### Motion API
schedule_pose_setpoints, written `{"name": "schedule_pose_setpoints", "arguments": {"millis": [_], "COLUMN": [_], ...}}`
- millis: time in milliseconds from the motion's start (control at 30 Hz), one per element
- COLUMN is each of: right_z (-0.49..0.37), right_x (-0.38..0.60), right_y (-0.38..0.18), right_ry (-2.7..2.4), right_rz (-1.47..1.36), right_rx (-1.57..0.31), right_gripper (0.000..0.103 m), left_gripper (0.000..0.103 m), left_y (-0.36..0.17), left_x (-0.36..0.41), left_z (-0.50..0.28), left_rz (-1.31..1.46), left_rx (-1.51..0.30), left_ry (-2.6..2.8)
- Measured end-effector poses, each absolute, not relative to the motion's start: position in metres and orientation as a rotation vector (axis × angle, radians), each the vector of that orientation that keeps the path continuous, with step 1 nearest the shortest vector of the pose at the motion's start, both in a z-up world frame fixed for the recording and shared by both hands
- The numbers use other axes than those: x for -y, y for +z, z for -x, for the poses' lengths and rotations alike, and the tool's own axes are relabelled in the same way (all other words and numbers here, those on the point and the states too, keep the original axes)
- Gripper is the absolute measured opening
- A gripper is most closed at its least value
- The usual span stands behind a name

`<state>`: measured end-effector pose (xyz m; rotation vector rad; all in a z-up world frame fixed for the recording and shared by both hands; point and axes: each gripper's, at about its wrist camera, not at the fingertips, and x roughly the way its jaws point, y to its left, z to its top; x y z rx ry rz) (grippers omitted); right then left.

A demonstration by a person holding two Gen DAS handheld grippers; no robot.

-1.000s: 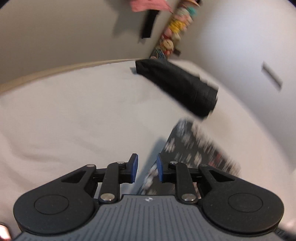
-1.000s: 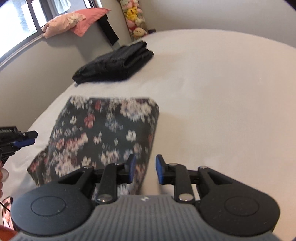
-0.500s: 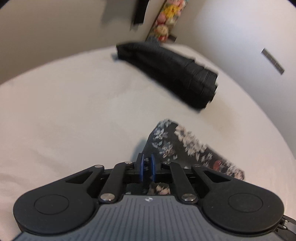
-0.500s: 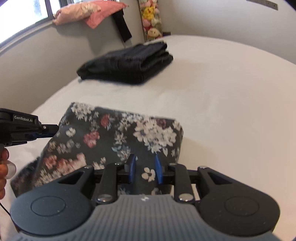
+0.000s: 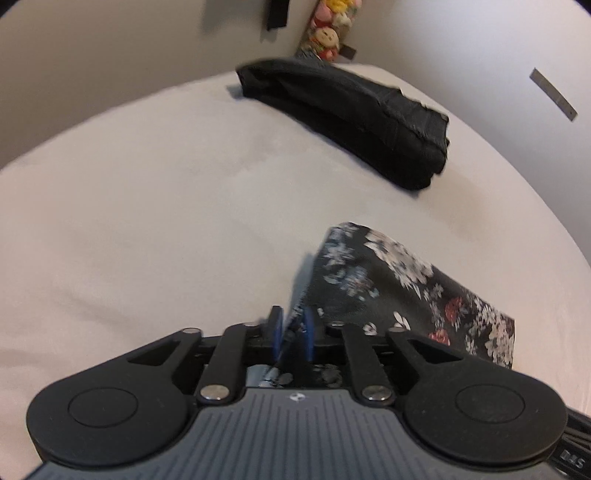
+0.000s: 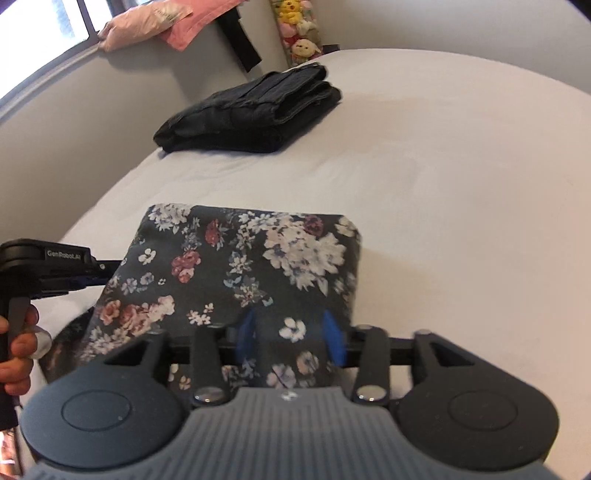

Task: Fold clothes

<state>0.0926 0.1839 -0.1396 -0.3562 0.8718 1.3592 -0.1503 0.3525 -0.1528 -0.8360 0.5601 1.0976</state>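
Observation:
A dark floral garment (image 6: 251, 266) lies folded on the white bed, its near edge raised between the two grippers. My left gripper (image 5: 291, 328) is shut on the garment's left edge (image 5: 388, 291); it also shows in the right wrist view (image 6: 74, 273) at the cloth's left side. My right gripper (image 6: 291, 332) has its blue pads closed onto a bunch of the floral cloth at the near right edge.
A folded black garment (image 6: 251, 110) lies further back on the bed (image 6: 461, 184), also in the left wrist view (image 5: 351, 114). Pink clothes (image 6: 166, 22) lie on the window ledge. Plush toys (image 6: 299, 33) stand in the far corner.
Both grippers moved onto the floral garment's near edge and closed on it from open. The cloth's near edge has lifted and spread between them.

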Motion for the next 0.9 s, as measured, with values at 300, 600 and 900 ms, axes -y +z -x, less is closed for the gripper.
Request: {"name": "schedule_pose_setpoints", "arguments": {"millis": [300, 600, 900], "right_z": [-0.122, -0.124, -0.119], "right_x": [-0.143, -0.152, -0.154], "right_y": [-0.163, -0.171, -0.171], "right_ry": [1.329, 1.377, 1.400], "right_rz": [0.201, 0.137, 0.156], "right_rx": [-1.195, -1.320, -1.347], "right_gripper": [0.061, 0.061, 0.062], "left_gripper": [0.060, 0.069, 0.068], "left_y": [-0.138, -0.146, -0.195], "left_x": [-0.345, -0.367, -0.381], "left_z": [0.181, 0.238, 0.221], "left_rz": [0.867, 1.082, 1.300], "left_rx": [-0.549, -0.508, -0.558], "left_ry": [0.969, 0.720, 0.595]}}
